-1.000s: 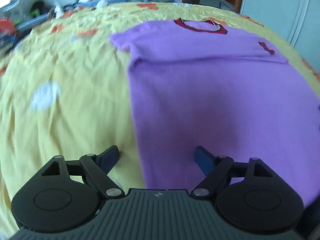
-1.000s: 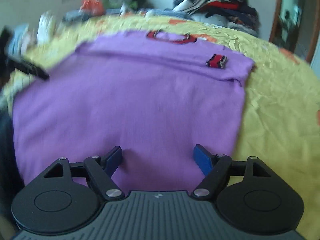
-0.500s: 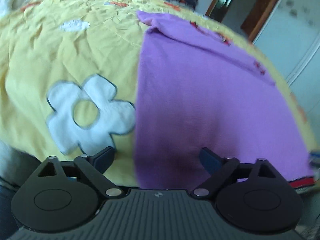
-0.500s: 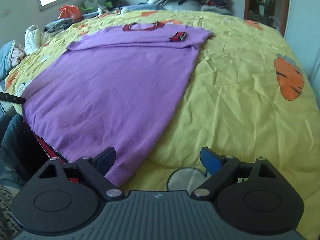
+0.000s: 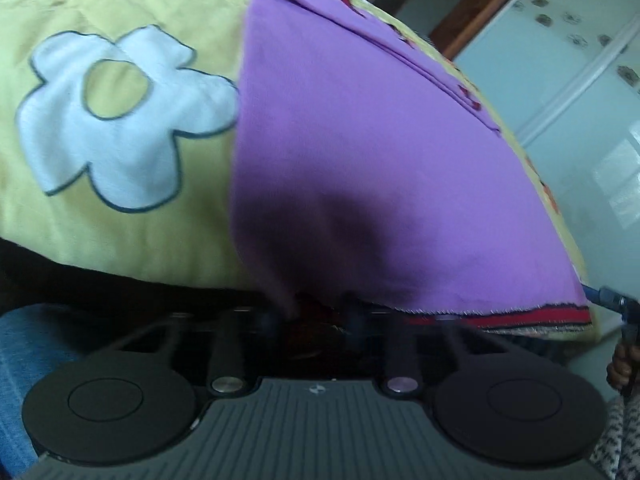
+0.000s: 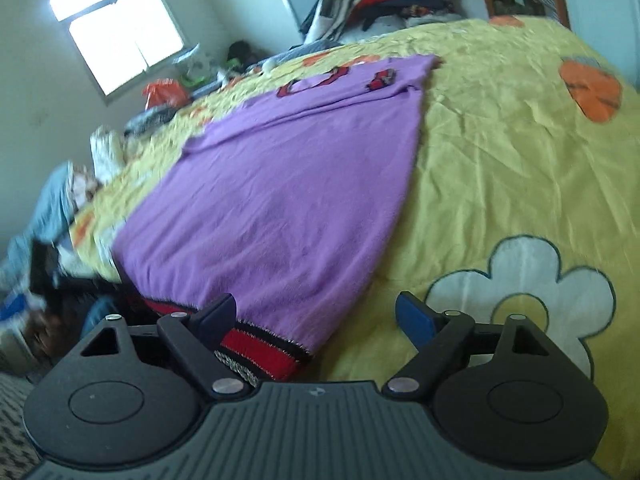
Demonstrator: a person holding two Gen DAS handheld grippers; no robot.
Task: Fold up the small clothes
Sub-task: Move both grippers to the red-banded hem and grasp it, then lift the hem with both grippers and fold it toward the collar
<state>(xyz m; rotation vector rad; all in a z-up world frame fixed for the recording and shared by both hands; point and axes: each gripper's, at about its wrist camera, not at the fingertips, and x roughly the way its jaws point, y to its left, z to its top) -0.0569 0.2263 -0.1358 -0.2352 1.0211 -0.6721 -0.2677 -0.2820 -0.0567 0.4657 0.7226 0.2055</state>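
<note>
Left wrist view shows the left gripper [image 5: 316, 312], jaws just closing, pinching the purple sweater [image 5: 360, 152] hem at 6 o'clock on the yellow bedspread [image 5: 120, 0], while the right gripper [image 6: 316, 316] gapes at its corner: a thin pinch could slip when lifted.

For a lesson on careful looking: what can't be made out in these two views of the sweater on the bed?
- Left view: the left gripper has just been closing with the sweater corner between its jaws. Blur and shadow hide whether it grips.
- Right view: the right gripper covers part of the hem.
- Right view: the far pile is too small to sort.
</note>
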